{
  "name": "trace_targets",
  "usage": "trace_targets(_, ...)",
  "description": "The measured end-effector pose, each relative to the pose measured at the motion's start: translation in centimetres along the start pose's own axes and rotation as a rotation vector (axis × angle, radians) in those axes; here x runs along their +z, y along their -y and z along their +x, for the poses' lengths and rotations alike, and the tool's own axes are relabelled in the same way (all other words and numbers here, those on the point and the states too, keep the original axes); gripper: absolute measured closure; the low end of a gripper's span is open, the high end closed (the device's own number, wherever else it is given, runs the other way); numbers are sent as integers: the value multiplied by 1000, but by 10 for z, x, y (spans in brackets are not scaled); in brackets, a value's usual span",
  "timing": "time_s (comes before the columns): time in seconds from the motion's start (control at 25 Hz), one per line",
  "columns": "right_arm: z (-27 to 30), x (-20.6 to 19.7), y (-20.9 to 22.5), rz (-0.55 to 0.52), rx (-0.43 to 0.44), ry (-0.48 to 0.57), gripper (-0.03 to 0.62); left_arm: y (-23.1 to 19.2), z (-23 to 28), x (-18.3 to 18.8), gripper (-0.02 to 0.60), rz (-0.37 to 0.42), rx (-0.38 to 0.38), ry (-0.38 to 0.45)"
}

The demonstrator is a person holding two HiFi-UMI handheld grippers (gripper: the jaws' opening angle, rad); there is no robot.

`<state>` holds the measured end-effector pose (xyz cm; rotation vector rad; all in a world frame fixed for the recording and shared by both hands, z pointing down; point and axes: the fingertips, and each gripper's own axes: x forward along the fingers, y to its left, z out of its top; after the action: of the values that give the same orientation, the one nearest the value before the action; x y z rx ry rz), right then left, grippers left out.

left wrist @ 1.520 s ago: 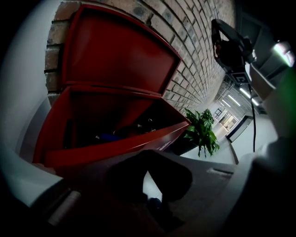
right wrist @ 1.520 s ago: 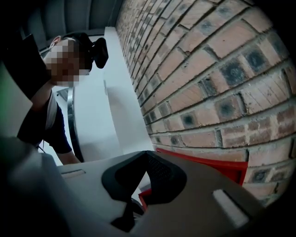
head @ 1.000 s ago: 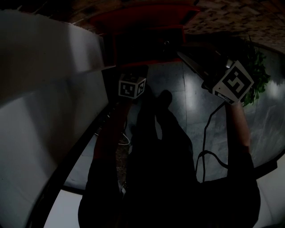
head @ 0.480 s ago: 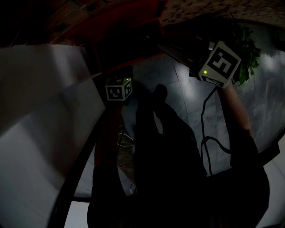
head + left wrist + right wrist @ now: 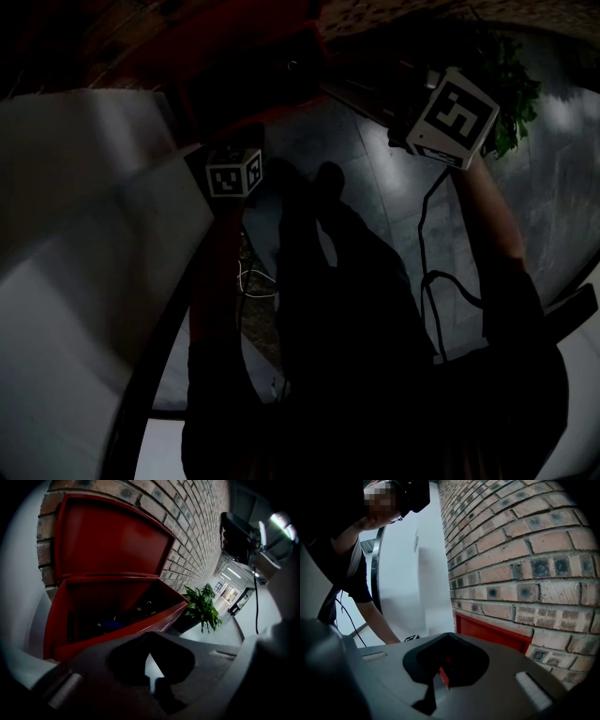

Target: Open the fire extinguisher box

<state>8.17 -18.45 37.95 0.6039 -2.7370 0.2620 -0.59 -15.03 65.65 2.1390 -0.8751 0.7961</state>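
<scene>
Brick wall (image 5: 201, 517) backs the scene, with pale floor (image 5: 375, 178) in front of it and a potted plant (image 5: 204, 609) further along. Low against the brick sits the red fire extinguisher box (image 5: 112, 637). Its lid (image 5: 108, 541) stands tipped right up, flat or nearly flat to the wall, so the inside is bared. Dim things lie within, too dark to name. As I judge it, the opening itself is done. The left tongs (image 5: 151, 685) hang in front of the box, closed on nothing and apart from it. The right tongs (image 5: 438, 684) are closed too, up near the wall beside the lid. A red sliver shows at their slit, and I cannot tell whether it is pinched metal or the box seen beyond. What seems left is only to check that the lid stays up unaided and to draw both tongs away.
</scene>
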Motion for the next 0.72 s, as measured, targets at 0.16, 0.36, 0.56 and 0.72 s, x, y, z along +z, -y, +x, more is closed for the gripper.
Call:
trace_targets(0.16, 3, -4, 3, 22, -10, 3, 592, -4, 2, -1, 581, -45, 7, 15)
trace_targets(0.36, 10, -3, 8, 31, -13, 4, 592, -6, 2, -1, 581, -39, 0, 13)
trace_targets(0.56, 12, 2, 11, 36, -9, 9, 593, -3, 1, -3, 581, -19, -7, -7)
trace_targets(0.72, 14, 6, 15, 35, -14, 24, 594, -2, 1, -2, 581, -3, -9, -13)
